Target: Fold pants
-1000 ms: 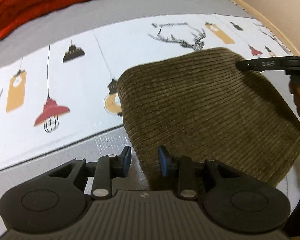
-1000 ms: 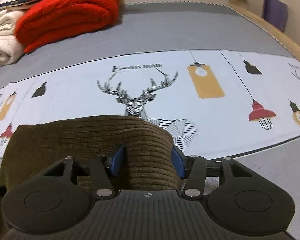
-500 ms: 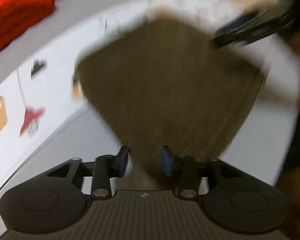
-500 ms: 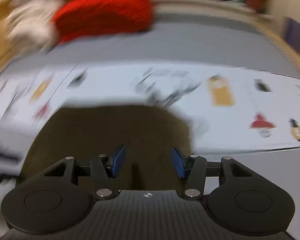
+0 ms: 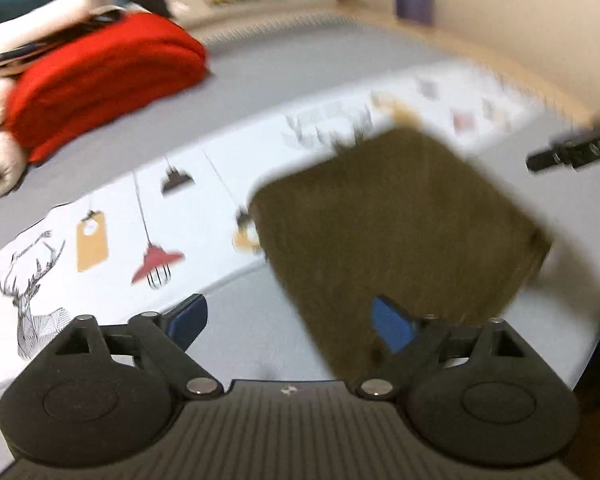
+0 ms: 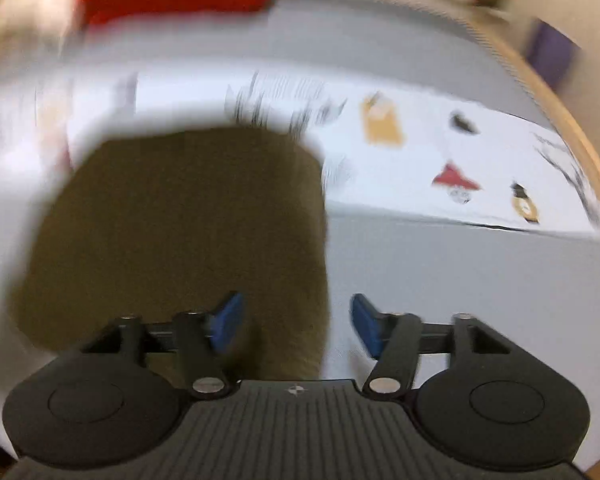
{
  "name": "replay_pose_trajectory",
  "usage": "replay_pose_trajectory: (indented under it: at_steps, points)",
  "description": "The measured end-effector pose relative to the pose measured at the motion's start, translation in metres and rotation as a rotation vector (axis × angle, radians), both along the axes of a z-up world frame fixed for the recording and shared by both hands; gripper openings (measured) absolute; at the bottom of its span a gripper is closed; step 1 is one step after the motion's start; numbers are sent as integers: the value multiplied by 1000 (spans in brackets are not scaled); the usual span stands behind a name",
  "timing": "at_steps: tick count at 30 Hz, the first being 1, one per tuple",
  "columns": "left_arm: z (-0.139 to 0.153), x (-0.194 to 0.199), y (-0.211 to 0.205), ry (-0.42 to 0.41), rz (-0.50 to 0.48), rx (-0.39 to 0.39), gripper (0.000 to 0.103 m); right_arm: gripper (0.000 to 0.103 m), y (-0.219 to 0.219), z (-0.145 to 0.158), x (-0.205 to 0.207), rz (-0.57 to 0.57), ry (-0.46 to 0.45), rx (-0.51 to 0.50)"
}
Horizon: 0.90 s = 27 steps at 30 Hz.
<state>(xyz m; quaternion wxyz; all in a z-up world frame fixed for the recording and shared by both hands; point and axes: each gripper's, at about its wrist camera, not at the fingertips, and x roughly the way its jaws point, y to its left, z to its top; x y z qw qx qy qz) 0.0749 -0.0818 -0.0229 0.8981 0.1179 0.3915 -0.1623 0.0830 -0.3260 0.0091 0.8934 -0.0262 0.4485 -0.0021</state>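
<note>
Left hand-held gripper (image 5: 290, 322) and right hand-held gripper (image 6: 296, 322): both angled downward, blue-padded jaws just opened wide, pads pressing on nothing.

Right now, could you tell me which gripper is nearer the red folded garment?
Left. The left gripper is beside the pants, toward the red folded garment; the right gripper is on their far side. Both jaws have just been opening, pants edge between them, unpressed.

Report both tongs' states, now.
Left tongs: open, just widened, clear of the folded pants.
Right tongs: open, just widened, holding nothing.
</note>
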Motion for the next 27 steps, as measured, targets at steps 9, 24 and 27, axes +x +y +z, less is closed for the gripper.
replay_pose_trajectory:
  at_steps: [9, 24, 27]
  points:
    - [59, -62, -15, -71, 320, -104, 103, 102, 28, 57, -93, -74, -304, 103]
    - [-16, -53, -43, 172, 355, -112, 103, 102, 55, -24, -98, -107, -82, -11]
    - [-22, -56, -53, 161, 314, -103, 103, 102, 51, -24, -99, -132, -79, 22]
